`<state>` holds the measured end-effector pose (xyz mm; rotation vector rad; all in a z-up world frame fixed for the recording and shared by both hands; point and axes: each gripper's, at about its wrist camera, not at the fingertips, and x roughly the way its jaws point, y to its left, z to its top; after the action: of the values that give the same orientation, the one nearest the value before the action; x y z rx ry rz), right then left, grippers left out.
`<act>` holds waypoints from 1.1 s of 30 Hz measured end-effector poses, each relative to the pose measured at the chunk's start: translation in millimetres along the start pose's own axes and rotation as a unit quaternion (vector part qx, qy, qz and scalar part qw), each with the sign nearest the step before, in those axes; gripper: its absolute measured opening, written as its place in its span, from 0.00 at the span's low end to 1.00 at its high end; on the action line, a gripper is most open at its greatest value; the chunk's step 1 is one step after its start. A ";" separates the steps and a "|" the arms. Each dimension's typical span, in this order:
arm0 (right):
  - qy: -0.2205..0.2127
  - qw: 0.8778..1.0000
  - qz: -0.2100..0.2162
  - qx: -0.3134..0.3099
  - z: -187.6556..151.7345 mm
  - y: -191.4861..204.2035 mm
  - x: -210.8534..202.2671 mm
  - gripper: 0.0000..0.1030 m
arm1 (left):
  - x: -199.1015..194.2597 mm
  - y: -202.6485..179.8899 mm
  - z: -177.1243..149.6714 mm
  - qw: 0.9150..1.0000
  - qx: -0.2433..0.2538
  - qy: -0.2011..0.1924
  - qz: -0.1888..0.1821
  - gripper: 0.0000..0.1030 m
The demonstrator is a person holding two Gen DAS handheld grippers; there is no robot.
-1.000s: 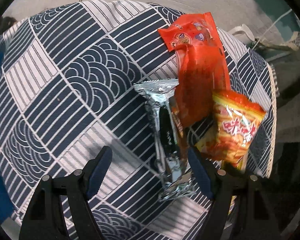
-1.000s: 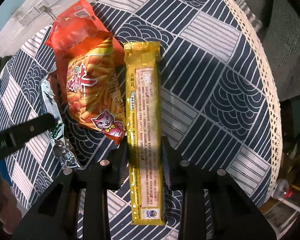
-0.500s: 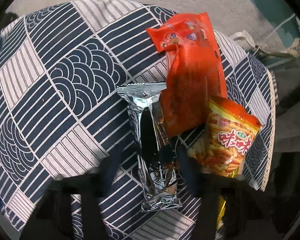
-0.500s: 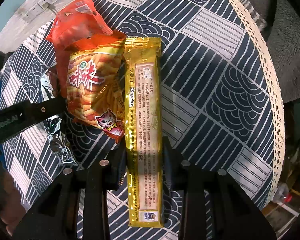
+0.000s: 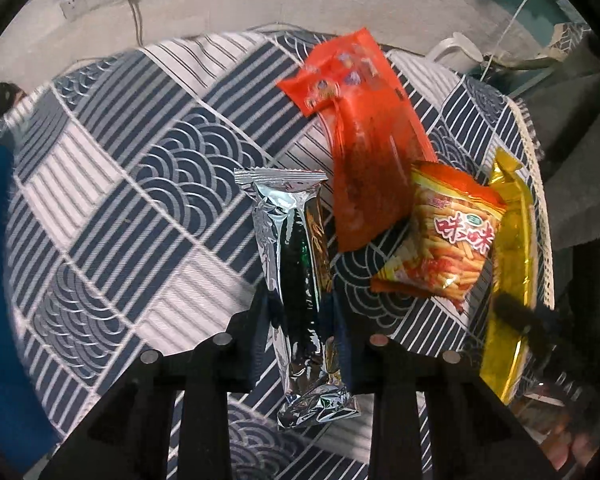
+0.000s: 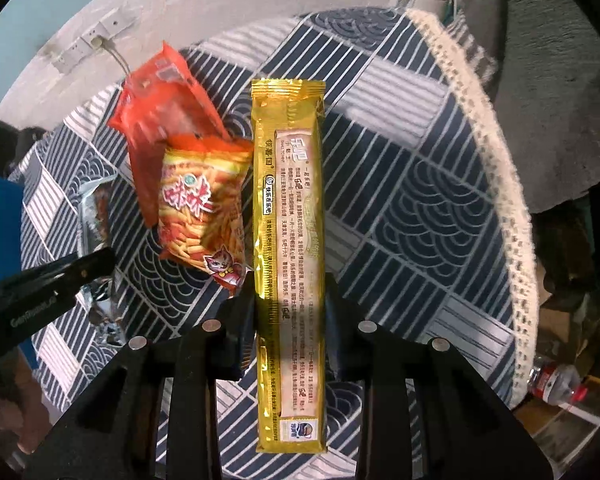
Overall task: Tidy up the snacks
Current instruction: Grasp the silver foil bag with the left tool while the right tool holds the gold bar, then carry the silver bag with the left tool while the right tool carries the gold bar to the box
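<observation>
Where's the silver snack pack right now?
In the left wrist view, the silver snack pack sits between the left hand-held gripper fingers, left of the red bag on the patterned tablecloth.

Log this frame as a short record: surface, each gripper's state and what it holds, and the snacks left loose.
surface: round table under a navy and white patterned cloth
left gripper: jaws have just been closing, now shut on the silver packet
right gripper: shut on the long gold packet
loose snacks: red bag and orange fries bag, overlapping, between the two held packets
</observation>
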<state>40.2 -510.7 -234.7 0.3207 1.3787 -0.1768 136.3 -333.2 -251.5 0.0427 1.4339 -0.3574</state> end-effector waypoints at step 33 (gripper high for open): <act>-0.089 0.987 0.078 -0.107 16.9 140.0 -144.9 0.27 | -175.6 137.3 -62.3 0.997 0.011 -0.074 0.000 0.29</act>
<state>72.0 -393.2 -73.2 0.2261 1.1788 0.0705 96.8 -150.4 -115.2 0.0350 1.2839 -0.3688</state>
